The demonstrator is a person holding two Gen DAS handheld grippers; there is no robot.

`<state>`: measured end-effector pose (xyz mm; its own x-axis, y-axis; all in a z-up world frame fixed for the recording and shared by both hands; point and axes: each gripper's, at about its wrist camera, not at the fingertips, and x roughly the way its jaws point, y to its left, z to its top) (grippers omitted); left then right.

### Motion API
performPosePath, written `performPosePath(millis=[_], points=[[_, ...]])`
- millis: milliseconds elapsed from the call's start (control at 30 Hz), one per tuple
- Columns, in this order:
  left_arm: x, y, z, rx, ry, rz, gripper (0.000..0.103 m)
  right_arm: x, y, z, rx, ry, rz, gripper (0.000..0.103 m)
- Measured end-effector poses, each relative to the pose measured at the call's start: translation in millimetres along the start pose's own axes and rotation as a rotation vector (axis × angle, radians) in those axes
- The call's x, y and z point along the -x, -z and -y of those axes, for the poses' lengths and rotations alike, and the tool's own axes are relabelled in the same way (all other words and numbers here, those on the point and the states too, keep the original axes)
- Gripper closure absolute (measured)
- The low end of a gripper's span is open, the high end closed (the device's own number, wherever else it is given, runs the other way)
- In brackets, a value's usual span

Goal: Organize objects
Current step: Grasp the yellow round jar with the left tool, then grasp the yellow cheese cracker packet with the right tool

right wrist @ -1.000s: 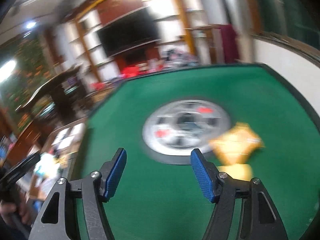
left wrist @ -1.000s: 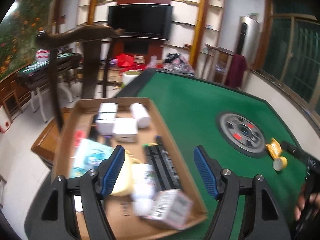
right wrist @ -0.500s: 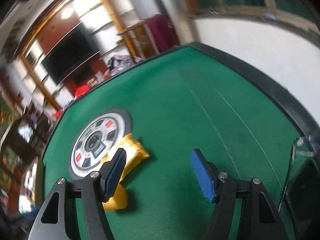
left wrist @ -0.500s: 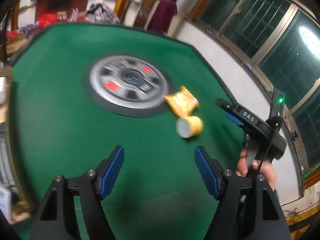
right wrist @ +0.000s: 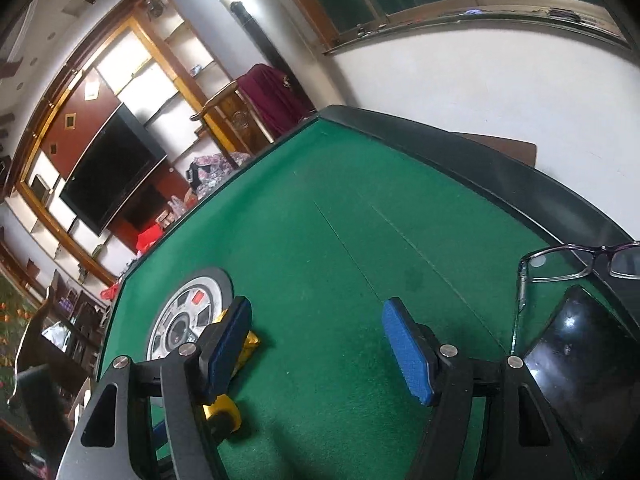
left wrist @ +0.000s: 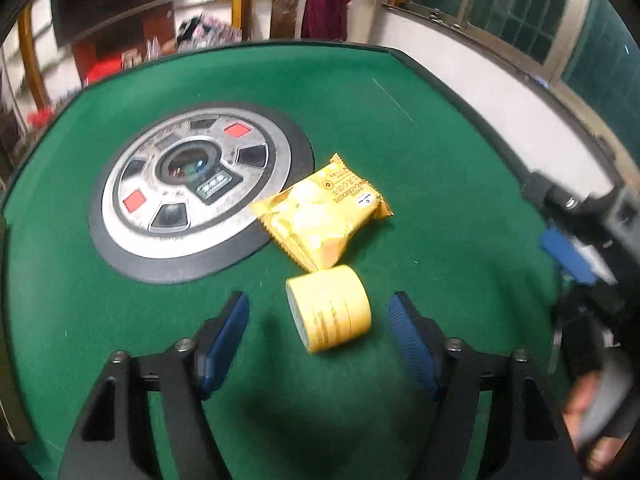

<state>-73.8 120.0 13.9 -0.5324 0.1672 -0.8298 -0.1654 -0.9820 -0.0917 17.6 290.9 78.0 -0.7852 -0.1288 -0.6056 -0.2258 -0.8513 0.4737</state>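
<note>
Lying on its side between the two blue pads [left wrist: 224, 344] of the left tool [left wrist: 319, 340], a small yellow roll of tape [left wrist: 329, 314] is seen on the green counter [left wrist: 440, 184]. The jaws of the left tool have just been closing, yet a gap is left on each side of the roll, so the roll is not pressed and the tool is released. Just ahead of the roll, and touching or nearly touching it, a yellow snack packet [left wrist: 320, 216] is laid flat. Ahead and to the left of the left tool, a round grey dial [left wrist: 188, 196] with red marks is set into the counter, and the packet's left edge is overlapped onto its dark rim.

The right tool [right wrist: 316, 348] is held with its jaws spread wide over bare green cloth, and nothing is gripped between them. Behind its left pad the packet [right wrist: 250, 346] and the roll [right wrist: 224, 412] are partly hidden. To the right of the right tool, a pair of glasses [right wrist: 576, 264] and a black phone [right wrist: 580, 364] are placed near the counter's edge. In the left view, the right tool [left wrist: 568, 256] is seen blurred at the right side, with a hand [left wrist: 588, 412] below it.
</note>
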Motion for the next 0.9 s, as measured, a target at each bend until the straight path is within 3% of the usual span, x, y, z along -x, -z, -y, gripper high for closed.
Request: performPosePath(millis=[33, 167, 400, 600, 700, 800, 900], points=[[-2, 1, 0, -0.009, 0.000, -0.007, 0.071, -1, 0, -2, 0.011, -0.006, -0.007, 0.029], [0, 6, -11, -0.027, -0.013, 0.016, 0.072, -14, 7, -18, 0.071, -0.048, -0.047, 0.029], [12, 21, -79, -0.011, -0.062, 0.044, 0.072, -45, 29, -68, 0.301, -0.138, -0.190, 0.022], [11, 30, -114, 0.027, -0.043, 0.071, 0.070, -82, 37, -120, 0.681, -0.021, -0.193, 0.012], [10, 29, -117, 0.042, -0.015, 0.073, 0.070, -103, 42, -120, 0.749, -0.044, -0.262, 0.011], [9, 27, -121, 0.054, 0.010, 0.072, 0.070, -115, 52, -122, 0.782, -0.013, -0.273, 0.012], [9, 27, -119, 0.053, 0.010, 0.076, 0.071, -120, 58, -123, 0.787, -0.009, -0.290, 0.025]])
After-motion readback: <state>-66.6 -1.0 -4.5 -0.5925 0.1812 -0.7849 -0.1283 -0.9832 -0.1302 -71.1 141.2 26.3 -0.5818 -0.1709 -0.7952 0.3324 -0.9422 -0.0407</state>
